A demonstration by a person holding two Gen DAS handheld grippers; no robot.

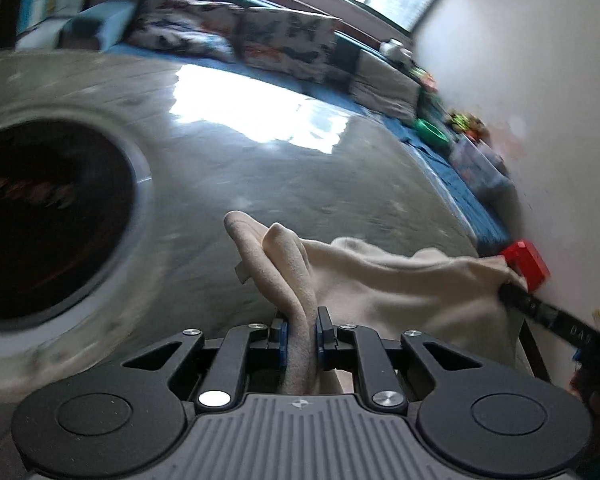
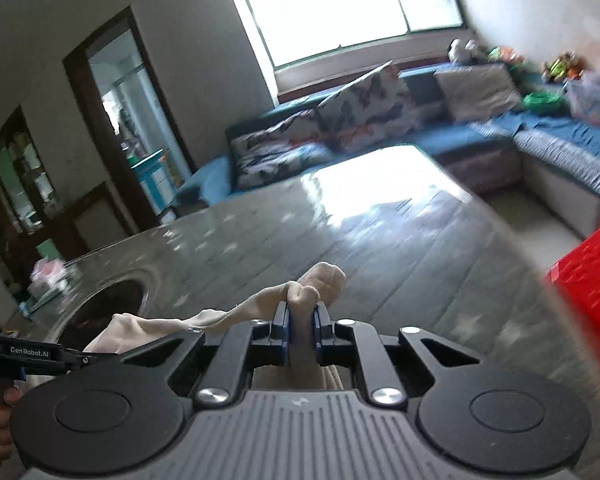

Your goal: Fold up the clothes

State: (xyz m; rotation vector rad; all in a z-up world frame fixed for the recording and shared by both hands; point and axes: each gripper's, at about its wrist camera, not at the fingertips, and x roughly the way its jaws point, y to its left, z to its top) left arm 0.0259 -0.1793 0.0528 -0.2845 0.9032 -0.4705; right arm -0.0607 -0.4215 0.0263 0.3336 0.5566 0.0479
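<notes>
Both sets of jaws are clamped on bunched cream cloth (image 1: 380,280): the left gripper (image 1: 302,334) and right gripper (image 2: 301,330) each pinch one end, so the garment spans sideways between them, above the grey worktop (image 1: 300,184).

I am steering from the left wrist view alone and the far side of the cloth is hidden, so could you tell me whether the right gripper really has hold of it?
Observer: Yes. The right gripper is shut on a bunched corner of the cream garment.
Operator: Thank you. Is the cloth taut between the two grippers?
Observer: No, it sags between them, draping toward the left gripper at the lower left of the right wrist view.
Operator: What is the red thing at my right edge?
Observer: A red perforated crate, to the right of the right gripper.
</notes>
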